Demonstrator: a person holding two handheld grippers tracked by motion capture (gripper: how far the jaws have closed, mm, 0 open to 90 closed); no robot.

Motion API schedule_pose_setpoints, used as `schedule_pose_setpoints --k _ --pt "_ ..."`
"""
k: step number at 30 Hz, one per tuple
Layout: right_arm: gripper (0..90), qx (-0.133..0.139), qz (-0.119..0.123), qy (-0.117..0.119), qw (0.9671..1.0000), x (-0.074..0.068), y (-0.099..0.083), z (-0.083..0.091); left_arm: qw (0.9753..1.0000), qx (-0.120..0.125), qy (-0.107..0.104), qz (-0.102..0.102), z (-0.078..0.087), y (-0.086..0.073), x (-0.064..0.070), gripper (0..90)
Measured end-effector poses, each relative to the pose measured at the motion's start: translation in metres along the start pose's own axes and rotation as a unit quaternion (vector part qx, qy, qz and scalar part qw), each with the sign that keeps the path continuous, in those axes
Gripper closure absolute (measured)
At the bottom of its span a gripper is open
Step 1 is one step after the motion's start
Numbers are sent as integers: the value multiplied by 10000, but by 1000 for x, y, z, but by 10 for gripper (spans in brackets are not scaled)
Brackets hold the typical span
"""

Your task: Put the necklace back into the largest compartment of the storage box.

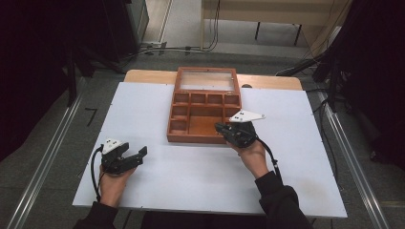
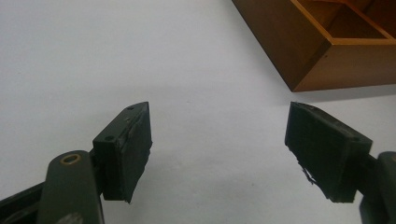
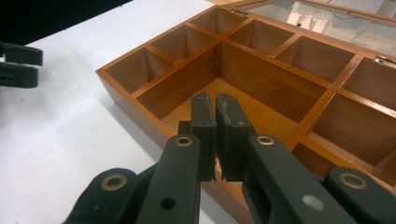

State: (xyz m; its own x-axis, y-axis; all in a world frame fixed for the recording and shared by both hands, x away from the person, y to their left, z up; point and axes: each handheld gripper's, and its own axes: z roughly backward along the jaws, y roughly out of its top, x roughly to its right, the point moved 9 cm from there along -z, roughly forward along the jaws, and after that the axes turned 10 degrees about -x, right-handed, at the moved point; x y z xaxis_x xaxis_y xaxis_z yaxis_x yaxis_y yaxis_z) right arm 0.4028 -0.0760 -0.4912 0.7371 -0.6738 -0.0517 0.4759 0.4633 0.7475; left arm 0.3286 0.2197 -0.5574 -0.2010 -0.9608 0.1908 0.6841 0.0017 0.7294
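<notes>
Closest to the lens in the right gripper view, the right tool (image 3: 215,109) has its two black jaws pressed nearly together with nothing between them, hanging over the near wall of the wooden box (image 3: 261,88), above its large middle compartment. That view lets you look down into the box: small cells along the far side and the left side, a bare wooden floor in the big one, and the glass lid (image 3: 336,21) laid back behind on its hinges. From the high view the right tool (image 1: 224,129) sits at the box's (image 1: 179,138) front right corner, the person's hand behind it.

The left tool (image 2: 219,140) is spread wide, empty, its jaws over bare white desk (image 2: 93,56); ahead and to its right, one corner of the box (image 2: 303,56) pokes in, well apart from the jaws. In the high view the left tool (image 1: 136,155) points right along the desk (image 1: 191,181), toward the box's front left corner.

The box lies square to the desk edge, its long axis running away from the person, lid end farthest.
</notes>
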Motion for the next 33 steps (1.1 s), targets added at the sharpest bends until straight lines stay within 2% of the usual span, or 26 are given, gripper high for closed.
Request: schedule_pose_setpoints --k 13,20,33 --pt "843 -81 -202 -120 9997 11 9 -24 10000 15 -11 10 0 0 0 233" --pt "842 -125 -205 -193 9995 13 14 -31 10000 15 -17 15 0 1 0 233" --pt "842 -265 -321 -373 9984 30 21 -49 10000 16 -22 16 1 1 0 233"
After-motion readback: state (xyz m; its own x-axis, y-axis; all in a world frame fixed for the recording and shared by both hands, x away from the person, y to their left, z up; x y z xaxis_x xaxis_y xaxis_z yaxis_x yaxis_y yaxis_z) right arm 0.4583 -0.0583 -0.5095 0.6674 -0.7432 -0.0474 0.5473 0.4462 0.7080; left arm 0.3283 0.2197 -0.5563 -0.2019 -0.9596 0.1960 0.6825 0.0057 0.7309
